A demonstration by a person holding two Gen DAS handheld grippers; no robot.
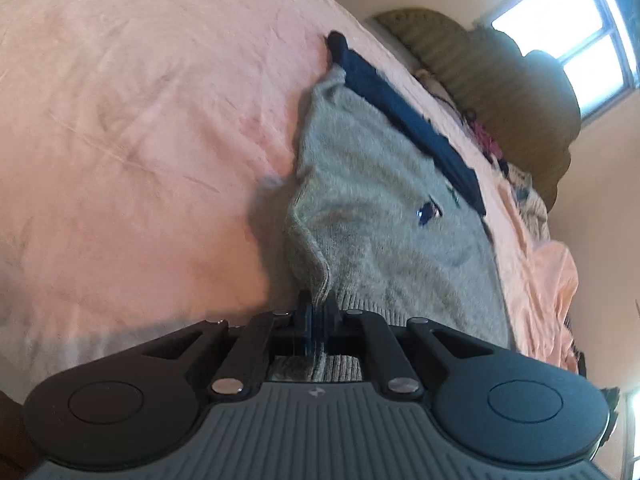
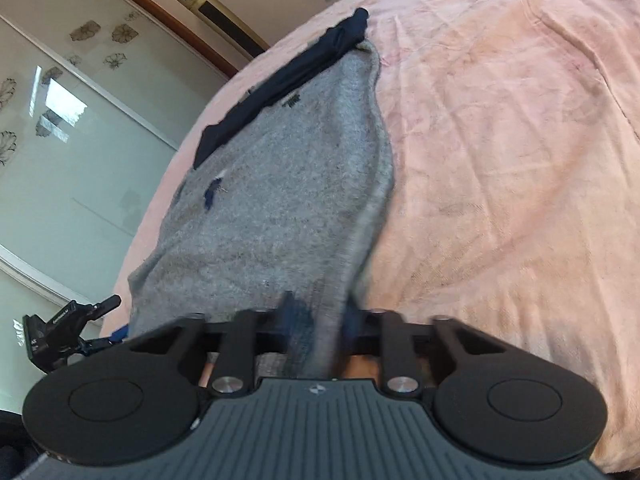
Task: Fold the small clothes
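Pinching the fuzzy grey knit sweater point(image 1: 384, 216) by its ribbed hem, the left tongs point(image 1: 318, 312) and right tongs point(image 2: 320, 316) lift it off the wrinkled pink bedspread point(image 2: 500, 140); a navy collar band point(image 2: 280, 84) edges the sweater's far end.

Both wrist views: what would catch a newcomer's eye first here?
The grey knitted sweater dominates, stretched across the pink bedspread with a dark navy band along its far edge. Each gripper pinches a near edge: the left gripper is shut on the ribbed hem, the right gripper on a raised fold. A bright window glares at the upper right of the left view.
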